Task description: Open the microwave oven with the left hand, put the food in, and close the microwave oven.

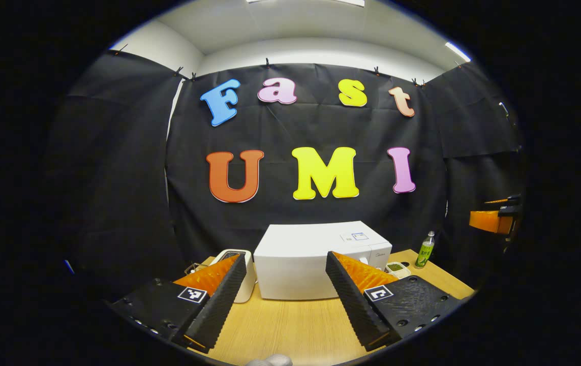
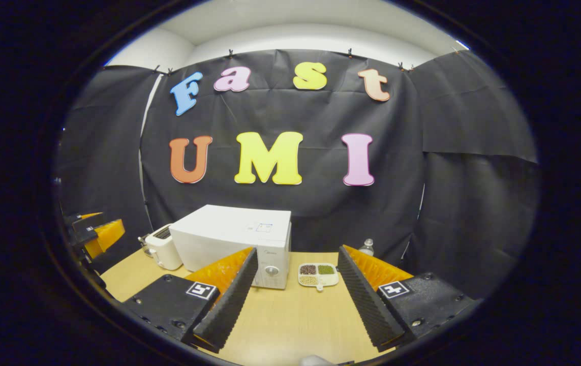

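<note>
A white microwave oven (image 1: 315, 259) stands on the wooden table (image 1: 295, 325) with its door closed; in the right gripper view the microwave oven (image 2: 234, 239) shows its knob panel at the right end. Just right of it lies a small white divided dish of food (image 2: 318, 274), also the dish (image 1: 397, 268) in the left gripper view. My left gripper (image 1: 285, 297) hangs open in front of the oven, well short of it. My right gripper (image 2: 298, 295) is open too, nothing between its fingers, facing the dish from a distance. The left gripper (image 2: 94, 231) shows far off at the left edge.
A white toaster (image 1: 237, 274) stands left of the oven, touching or nearly so; the toaster (image 2: 164, 248) shows again in the right gripper view. A green bottle (image 1: 425, 250) stands at the table's back right. Bare wood lies in front of the oven.
</note>
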A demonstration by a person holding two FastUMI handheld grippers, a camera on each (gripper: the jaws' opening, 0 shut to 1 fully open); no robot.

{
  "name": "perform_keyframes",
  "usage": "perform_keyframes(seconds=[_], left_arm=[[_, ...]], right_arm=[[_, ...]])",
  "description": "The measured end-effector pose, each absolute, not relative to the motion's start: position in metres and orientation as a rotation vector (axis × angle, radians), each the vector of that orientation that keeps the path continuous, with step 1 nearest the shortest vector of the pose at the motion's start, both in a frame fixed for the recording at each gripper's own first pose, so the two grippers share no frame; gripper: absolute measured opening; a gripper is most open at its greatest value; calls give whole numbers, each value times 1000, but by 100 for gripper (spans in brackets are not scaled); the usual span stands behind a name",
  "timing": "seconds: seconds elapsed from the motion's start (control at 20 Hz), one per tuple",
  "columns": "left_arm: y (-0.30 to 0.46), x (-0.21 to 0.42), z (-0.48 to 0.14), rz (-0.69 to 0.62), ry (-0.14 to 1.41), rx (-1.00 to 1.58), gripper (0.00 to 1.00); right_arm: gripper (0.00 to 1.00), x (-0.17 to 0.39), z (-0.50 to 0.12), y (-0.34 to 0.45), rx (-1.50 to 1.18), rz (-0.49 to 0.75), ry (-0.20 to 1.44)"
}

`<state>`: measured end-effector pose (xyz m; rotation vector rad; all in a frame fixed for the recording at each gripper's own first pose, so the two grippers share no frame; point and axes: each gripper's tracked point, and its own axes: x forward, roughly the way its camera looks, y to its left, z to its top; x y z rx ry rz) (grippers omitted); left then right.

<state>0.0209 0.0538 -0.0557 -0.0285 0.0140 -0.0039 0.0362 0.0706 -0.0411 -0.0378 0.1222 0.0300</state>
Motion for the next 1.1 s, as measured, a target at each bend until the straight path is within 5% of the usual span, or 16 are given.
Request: perform_keyframes(seconds=[0.05,0.4,0.45,0.5,1.1], left_arm=[[56,17,-50,1,8,-27,96],[54,12,-32,-24,-18,-25,96],[55,12,-32,-28,-18,-20,96],[52,11,-31,-37,-19,-22,96],[53,2,-22,-41,-32,-32,96]], right_arm=[[92,35,-40,72,-34,25,117],[92,27,-34,83,-14,15,101],[100,27,-33,83,-16,15,97],[92,26,-31,84,-17,13,95],[92,18,-28,84,0,8,92]])
